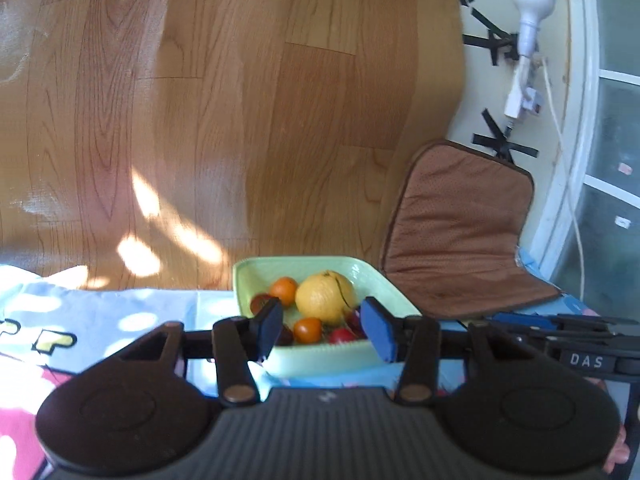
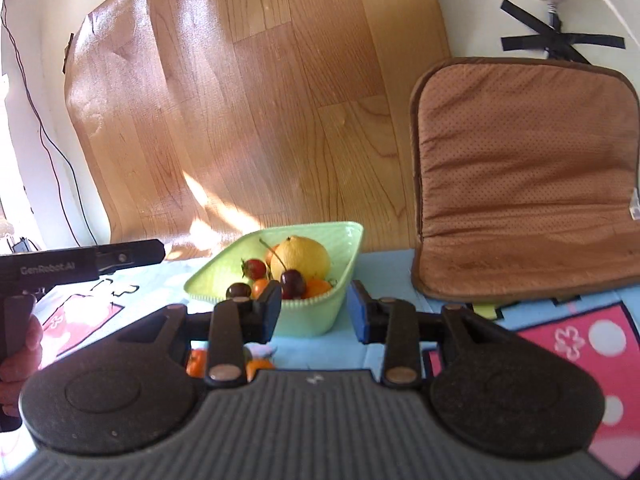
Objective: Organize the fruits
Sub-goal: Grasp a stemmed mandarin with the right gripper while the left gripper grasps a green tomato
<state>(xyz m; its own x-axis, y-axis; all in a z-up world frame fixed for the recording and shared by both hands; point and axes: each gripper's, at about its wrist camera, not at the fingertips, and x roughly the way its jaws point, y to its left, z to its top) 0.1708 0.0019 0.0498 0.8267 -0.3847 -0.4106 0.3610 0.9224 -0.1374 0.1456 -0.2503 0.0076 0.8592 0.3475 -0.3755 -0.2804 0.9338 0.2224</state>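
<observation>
Nearest in both wrist views are the two hand-held grippers, both with jaws apart and nothing between the pads. The left hand-held gripper (image 1: 325,332) has its blue pads (image 1: 379,334) framing the near rim of the bowl (image 1: 320,360), not touching any fruit. The right hand-held gripper (image 2: 314,312) sits just short of the same bowl (image 2: 308,316), pads parted and free of it too. A bit of a hand (image 2: 20,364) shows at the left edge of the right view, gripping the other tool.

Under the right gripper, close in, there are two small orange fruits (image 2: 258,366) lying on the cloth (image 2: 560,344), outside the bowl. The cloth is light blue with pink patches and white dots and covers the table.

The bowl is pale green and squarish, sitting on the cloth in the middle. Inside: a lemon (image 1: 325,294) toward the far side, a small orange (image 1: 284,290) left of it, a cherry tomato (image 1: 307,329) nearer, plus a strawberry (image 2: 255,268) and dark cherries (image 2: 293,283) with stems.

Right of the bowl and further back, a brown cushion (image 2: 524,176) leans upright. Behind everything a wood-grain sheet (image 2: 248,100) stands against the wall, and black tape (image 2: 560,40) holds cables up on the far right.
</observation>
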